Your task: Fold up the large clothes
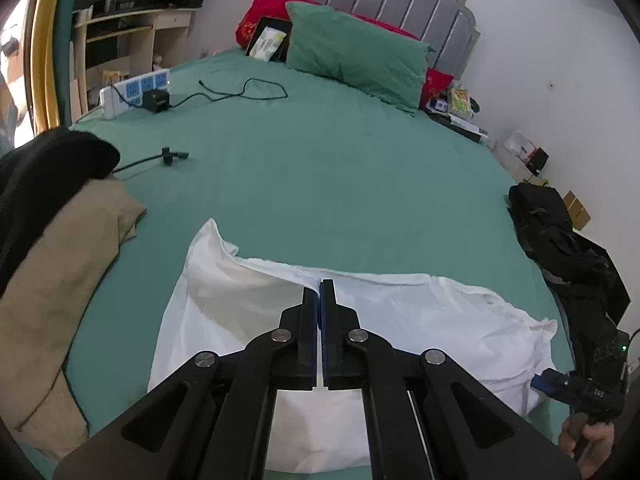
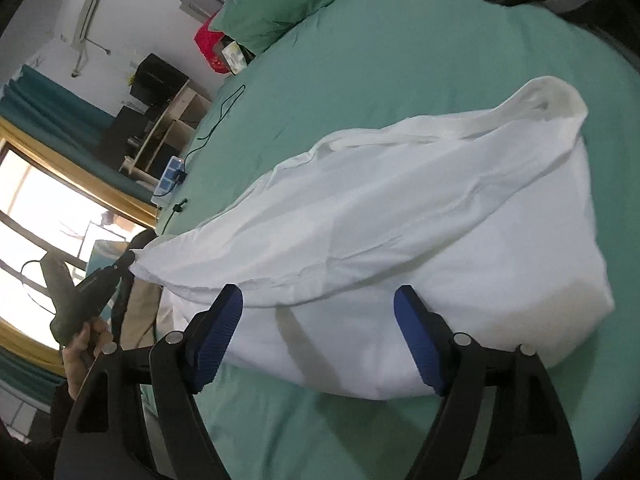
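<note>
Pinching a raised fold of the white garment (image 1: pixel 400 320), your left gripper (image 1: pixel 320 292) had its jaws pressed together on the cloth, presumably to lift that edge for folding. Your right gripper (image 2: pixel 318 304) stood spread, nothing between its blue pads (image 2: pixel 220 332), hovering at the garment's near edge. The garment lay at 6 o'clock on the green bedsheet (image 1: pixel 340 168). No brand or writing was legible on it.

The shirt (image 2: pixel 400 232) is white. The bed (image 1: pixel 340 160) sheet is green. One pillow (image 1: pixel 356 56) is green, another (image 1: pixel 268 12) red.
</note>
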A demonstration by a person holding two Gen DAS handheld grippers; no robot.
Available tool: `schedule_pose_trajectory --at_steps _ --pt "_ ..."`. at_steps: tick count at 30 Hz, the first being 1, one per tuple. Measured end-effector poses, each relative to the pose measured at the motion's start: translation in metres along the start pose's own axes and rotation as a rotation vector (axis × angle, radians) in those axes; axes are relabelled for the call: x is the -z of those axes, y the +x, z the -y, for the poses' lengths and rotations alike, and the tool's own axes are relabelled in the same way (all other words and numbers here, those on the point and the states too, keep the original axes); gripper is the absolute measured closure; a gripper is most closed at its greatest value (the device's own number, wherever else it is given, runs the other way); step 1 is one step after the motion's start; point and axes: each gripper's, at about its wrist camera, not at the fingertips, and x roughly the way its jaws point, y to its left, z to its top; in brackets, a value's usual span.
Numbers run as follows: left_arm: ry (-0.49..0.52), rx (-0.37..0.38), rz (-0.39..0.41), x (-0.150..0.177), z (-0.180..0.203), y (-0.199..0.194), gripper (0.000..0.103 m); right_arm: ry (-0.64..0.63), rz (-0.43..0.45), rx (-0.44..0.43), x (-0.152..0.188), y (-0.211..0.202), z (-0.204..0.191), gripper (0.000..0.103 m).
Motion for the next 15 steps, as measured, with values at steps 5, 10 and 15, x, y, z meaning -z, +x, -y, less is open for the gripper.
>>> schedule_pose_trajectory --at_steps 5,10,15 --pt "0.026 -0.005 0.007 -0.004 0.007 -0.001 0.102 0.003 0.037 -0.038 -0.012 0.007 0.0 0.078" --pt "0.058 -0.022 0.016 -0.016 0.01 0.009 0.102 -0.07 0.081 0.02 -0.037 0.006 -0.008 0.102" --pt "0.111 -0.057 -0.012 -0.04 0.011 0.045 0.102 -0.195 0.122 0.105 -0.087 0.009 -0.022 0.102"
